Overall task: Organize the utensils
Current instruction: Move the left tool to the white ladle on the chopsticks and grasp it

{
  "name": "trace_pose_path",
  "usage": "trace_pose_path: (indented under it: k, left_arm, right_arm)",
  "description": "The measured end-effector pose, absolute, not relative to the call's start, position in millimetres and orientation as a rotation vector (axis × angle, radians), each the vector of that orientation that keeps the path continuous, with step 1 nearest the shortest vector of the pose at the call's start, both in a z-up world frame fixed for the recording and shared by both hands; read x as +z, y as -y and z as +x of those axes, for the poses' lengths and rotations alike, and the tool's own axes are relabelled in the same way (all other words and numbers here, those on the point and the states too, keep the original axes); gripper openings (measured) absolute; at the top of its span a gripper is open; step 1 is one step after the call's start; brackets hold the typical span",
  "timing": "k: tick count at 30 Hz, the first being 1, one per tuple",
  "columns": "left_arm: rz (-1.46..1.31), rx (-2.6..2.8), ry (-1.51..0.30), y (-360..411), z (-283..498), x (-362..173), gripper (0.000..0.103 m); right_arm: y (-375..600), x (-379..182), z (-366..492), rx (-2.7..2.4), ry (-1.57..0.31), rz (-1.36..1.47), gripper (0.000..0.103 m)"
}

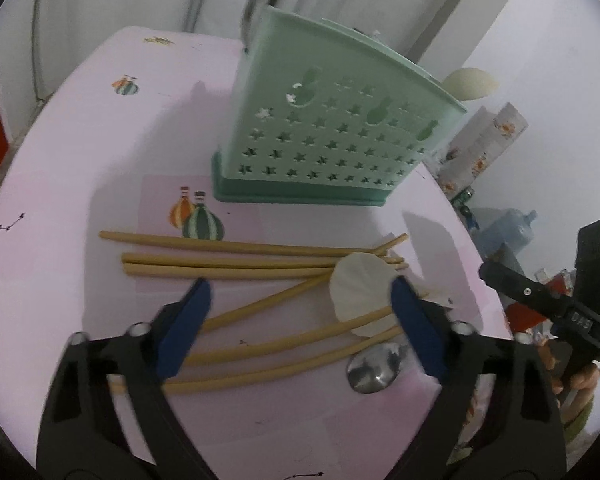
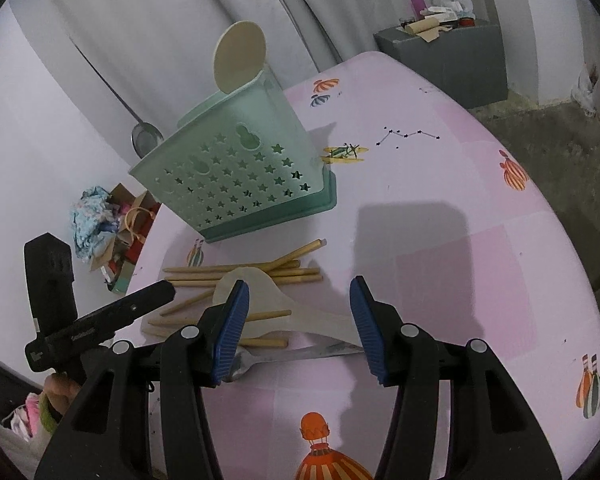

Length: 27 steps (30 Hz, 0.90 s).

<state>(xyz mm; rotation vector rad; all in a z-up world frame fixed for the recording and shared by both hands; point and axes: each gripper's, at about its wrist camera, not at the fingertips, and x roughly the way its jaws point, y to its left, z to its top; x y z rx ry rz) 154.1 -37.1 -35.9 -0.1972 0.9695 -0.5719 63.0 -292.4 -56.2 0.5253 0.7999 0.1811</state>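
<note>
A mint-green utensil holder with star holes stands on the pink tablecloth, and a cream spoon sticks up out of it. Several bamboo chopsticks lie scattered in front of it. Across them lies a white spoon, with a metal spoon beside it. My left gripper hangs open just above the chopsticks, touching nothing. My right gripper is open over the white spoon's handle, pads apart from it.
The pink cloth with balloon prints covers a round-edged table. Floor clutter lies past its left edge in the right wrist view. A grey box stands behind, and a water bottle sits beyond the right edge in the left wrist view.
</note>
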Motion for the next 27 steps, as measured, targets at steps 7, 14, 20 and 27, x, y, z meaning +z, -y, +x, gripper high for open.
trace_pose_path:
  k: [7,14,20,27]
  left_arm:
    - [-0.277,-0.660,-1.045,41.4,162.2,-45.9,0.029]
    - [-0.352,-0.686,-1.161,48.9,176.6,-66.9,0.020]
    - [-0.447,-0.688,-1.229,42.9,188.5,-78.3,0.019]
    - [-0.507,-0.702,-1.299,44.0,195.8,-82.8,0.019]
  right_arm:
    - [293.8,-58.6,62.2,0.197,-0.798,0.544,0.051]
    - [296.2,-58.4,62.2,0.199,-0.796,0.550,0.051]
    - [296.2,-60.2,62.7,0.200,-0.797,0.558,0.051]
    - [297.2,-62.6,62.9,0.202,-0.800,0.563,0.051]
